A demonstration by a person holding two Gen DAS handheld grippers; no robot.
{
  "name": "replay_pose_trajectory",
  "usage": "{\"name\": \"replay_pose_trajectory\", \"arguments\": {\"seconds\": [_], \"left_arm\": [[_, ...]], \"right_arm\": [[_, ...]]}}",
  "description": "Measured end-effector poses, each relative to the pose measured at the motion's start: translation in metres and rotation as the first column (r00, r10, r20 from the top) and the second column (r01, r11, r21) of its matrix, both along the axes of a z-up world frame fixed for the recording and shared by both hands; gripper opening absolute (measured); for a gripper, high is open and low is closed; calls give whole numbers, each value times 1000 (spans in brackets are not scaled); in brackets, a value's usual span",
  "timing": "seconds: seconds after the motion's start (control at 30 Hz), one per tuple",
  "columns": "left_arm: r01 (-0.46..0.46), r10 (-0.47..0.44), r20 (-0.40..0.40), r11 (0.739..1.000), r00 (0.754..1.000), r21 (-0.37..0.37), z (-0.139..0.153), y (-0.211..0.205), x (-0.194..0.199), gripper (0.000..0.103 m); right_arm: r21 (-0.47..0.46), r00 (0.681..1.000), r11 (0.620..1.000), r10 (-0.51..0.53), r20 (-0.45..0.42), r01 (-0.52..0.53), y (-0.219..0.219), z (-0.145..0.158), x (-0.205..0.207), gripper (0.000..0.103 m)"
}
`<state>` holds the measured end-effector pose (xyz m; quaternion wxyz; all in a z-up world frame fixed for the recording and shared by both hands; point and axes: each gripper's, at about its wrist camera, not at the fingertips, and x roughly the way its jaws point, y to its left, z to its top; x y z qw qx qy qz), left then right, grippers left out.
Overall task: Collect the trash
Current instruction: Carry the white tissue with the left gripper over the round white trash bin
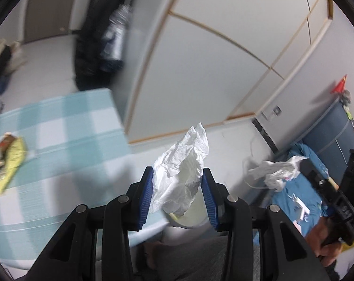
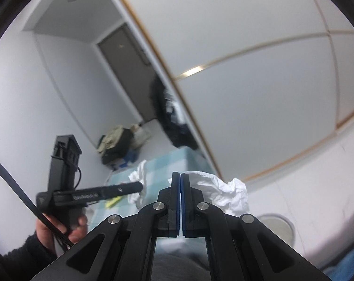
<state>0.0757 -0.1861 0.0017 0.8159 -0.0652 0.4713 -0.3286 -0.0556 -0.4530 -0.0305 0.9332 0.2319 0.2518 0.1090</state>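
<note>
Checked teal tablecloth (image 1: pixel 59 140), crumpled white tissue (image 1: pixel 180 175) pinched in left gripper (image 1: pixel 178 187)

No legible text showing anywhere. White lettering running along side of black left gripper (image 2: pixel 139 187), seen in right wrist view just left of crumpled tissue (image 2: pixel 223 189), blurring too much to read. Print on yellow-green snack wrapper (image 1: pixel 9 161) lying on checked cloth (image 1: pixel 71 128) also smearing, unreadable.

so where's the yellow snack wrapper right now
In the left wrist view the yellow snack wrapper lies at far left on the checked blue cloth, well apart from the left gripper.
</note>
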Motion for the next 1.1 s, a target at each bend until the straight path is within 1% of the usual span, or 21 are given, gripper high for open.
{"name": "replay_pose_trajectory", "arguments": {"seconds": [0.03,0.1,0.17,0.27,0.37,0.5,0.6,0.67,0.7,0.73,0.87,0.9,0.93,0.97,1.0,1.03,1.07,1.1], "left_arm": [[24,-24,-22,1000,999,-3,-4,-11,3,35],[70,-70,-60,998,996,-6,-12,-33,9,35],[107,-107,-92,994,990,-4,-22,-53,13,35],[153,-151,-142,988,978,4,-39,-78,18,35],[205,-199,-191,979,961,12,-57,-102,22,35],[263,-244,-259,964,935,40,-83,-129,28,35],[283,-250,-317,957,915,62,-104,-145,34,35],[291,-248,-357,954,901,70,-117,-153,38,35],[294,-247,-372,953,895,75,-122,-156,40,35],[300,-249,-385,951,889,78,-127,-161,42,35],[319,-254,-427,944,868,87,-144,-173,45,35],[322,-253,-438,942,862,89,-148,-175,45,35],[328,-253,-451,940,856,95,-152,-174,46,35],[333,-253,-462,938,850,99,-156,-175,46,35],[336,-253,-470,937,846,100,-158,-174,47,35],[340,-254,-477,935,842,103,-161,-176,46,35],[345,-253,-484,932,838,109,-164,-178,47,35],[346,-251,-489,932,835,111,-165,-178,47,35]], "right_arm": [[7,999,1000,-19,-32,19,-11,-11,2,0],[18,997,999,-41,-69,43,-24,-27,5,0],[21,989,997,-72,-130,75,-39,-50,13,0],[54,970,992,-98,-223,112,-57,-84,27,0],[75,945,988,-106,-308,135,-67,-120,41,0],[122,906,981,-86,-414,149,-79,-168,58,0],[164,875,974,-57,-481,154,-82,-199,68,1],[198,854,968,-30,-519,155,-86,-218,72,3],[206,847,967,-17,-531,149,-85,-222,72,3],[204,829,969,0,-559,138,-82,-232,78,3],[162,786,984,41,-617,75,-70,-251,80,4],[151,776,987,49,-629,61,-68,-255,81,6],[148,769,988,55,-637,52,-67,-257,81,11],[151,761,987,63,-645,46,-67,-260,79,20],[156,757,987,65,-650,49,-70,-262,76,25],[157,756,986,60,-652,57,-70,-262,72,33],[152,754,986,47,-655,71,-73,-261,68,36],[145,754,986,32,-656,84,-77,-261,65,38]]}}
